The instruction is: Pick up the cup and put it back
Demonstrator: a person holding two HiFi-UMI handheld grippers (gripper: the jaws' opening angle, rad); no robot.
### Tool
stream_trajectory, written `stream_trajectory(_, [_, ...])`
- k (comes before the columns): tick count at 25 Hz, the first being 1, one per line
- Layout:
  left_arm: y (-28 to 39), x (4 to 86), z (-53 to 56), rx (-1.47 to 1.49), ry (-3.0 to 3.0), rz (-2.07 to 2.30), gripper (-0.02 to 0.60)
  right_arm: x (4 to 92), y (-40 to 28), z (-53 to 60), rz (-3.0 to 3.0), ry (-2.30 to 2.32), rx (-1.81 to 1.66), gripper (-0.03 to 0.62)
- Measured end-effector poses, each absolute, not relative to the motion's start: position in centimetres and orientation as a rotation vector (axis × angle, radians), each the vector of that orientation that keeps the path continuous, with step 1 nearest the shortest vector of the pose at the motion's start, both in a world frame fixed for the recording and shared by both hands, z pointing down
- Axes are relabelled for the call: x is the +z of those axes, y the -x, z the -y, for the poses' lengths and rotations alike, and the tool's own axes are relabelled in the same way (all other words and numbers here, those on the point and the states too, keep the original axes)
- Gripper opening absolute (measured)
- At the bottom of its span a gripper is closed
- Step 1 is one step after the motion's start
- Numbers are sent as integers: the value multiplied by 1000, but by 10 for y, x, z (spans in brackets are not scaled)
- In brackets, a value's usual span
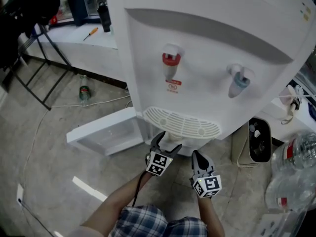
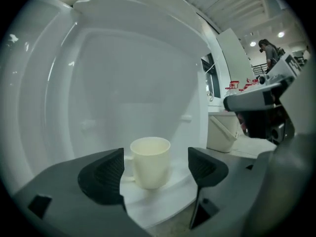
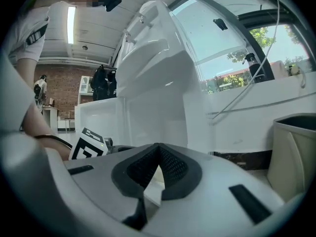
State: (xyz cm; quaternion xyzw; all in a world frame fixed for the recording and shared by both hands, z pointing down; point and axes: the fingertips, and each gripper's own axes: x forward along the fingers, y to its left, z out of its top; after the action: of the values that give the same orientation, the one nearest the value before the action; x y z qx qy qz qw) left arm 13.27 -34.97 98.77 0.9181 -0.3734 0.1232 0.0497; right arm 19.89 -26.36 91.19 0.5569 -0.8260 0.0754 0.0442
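Note:
A cream cup [image 2: 150,162] stands upright on a white ledge [image 2: 163,201] in the open base of the white water dispenser [image 1: 212,43]. In the left gripper view it sits just ahead of and between the two dark pads [image 2: 101,177], which are spread apart and do not touch it. My left gripper [image 1: 165,144] is open under the drip tray [image 1: 181,123]; the head view does not show the cup clearly. To its right, my right gripper [image 1: 197,159] is shut with nothing in it, and its pads [image 3: 170,164] meet at the tips.
The dispenser's cabinet door [image 1: 106,132] lies open to the left. A beige bin [image 1: 259,139] stands at the dispenser's right, with clear plastic bottles [image 1: 296,157] beyond it. A green bottle [image 1: 85,92] lies on the floor near tripod legs [image 1: 44,83].

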Motion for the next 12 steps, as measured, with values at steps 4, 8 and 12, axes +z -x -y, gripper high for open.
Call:
stream_trajectory(4, [-146,1012,355,417,-2752,1164,393,915,-198,260,2529,-1685,232,17])
stream_trajectory(8, [-149,1027,366,405,-2660,1204,391,914,-202,258,2532,-1698,236,17])
stream_trajectory(12, [-156,1036,369,423,-2637,1205,393,916,-210,255,2534,-1718,249,17])
